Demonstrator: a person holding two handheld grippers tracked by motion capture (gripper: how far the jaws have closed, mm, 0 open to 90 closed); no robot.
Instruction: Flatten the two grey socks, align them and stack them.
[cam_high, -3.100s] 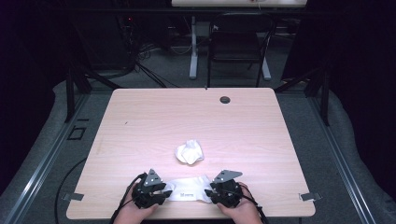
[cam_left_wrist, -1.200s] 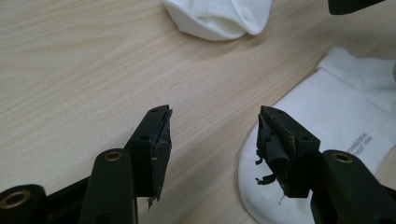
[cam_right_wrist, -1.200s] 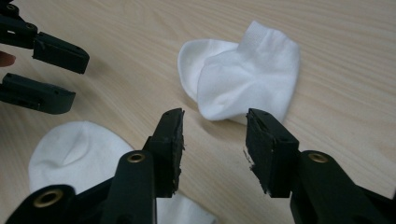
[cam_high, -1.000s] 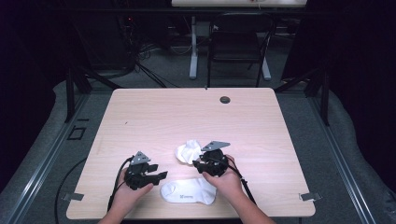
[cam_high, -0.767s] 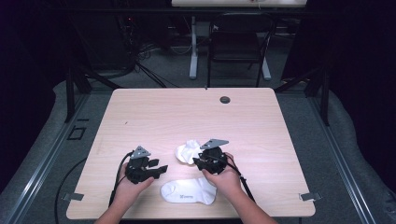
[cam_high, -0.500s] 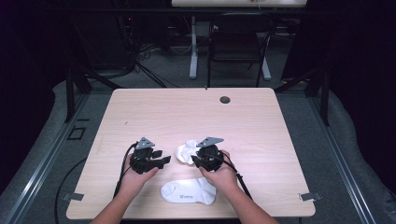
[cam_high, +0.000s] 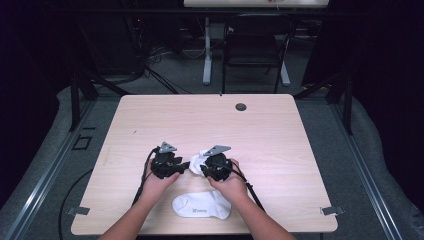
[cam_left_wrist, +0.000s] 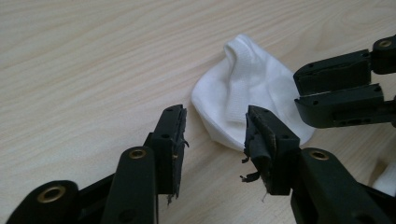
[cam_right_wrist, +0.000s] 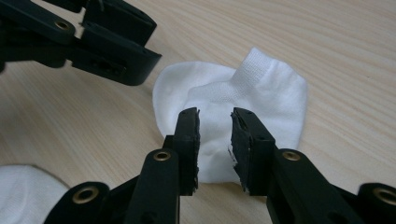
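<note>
A crumpled white sock (cam_high: 198, 159) lies on the wooden table (cam_high: 300, 150) between my two grippers. My left gripper (cam_high: 186, 164) comes at it from the left. Its jaws have just been closing and still stand apart, with the sock's near edge (cam_left_wrist: 243, 93) just beyond the tips of my left gripper (cam_left_wrist: 212, 140). My right gripper (cam_high: 203, 169) comes from the right. Its jaws have just been closing and, in its own view, my right gripper (cam_right_wrist: 215, 140) straddles a raised fold of the sock (cam_right_wrist: 261, 93) without the pads clearly pressing it.
A second white sock (cam_high: 202, 204) lies flat near the table's front edge, between the person's forearms. A dark round grommet (cam_high: 241, 106) sits at the far edge. A chair (cam_high: 255, 45) stands behind the table.
Both hands have moved away from the flat sock toward the crumpled one. The left gripper has slid right up to it. Both pairs of jaws have narrowed.
</note>
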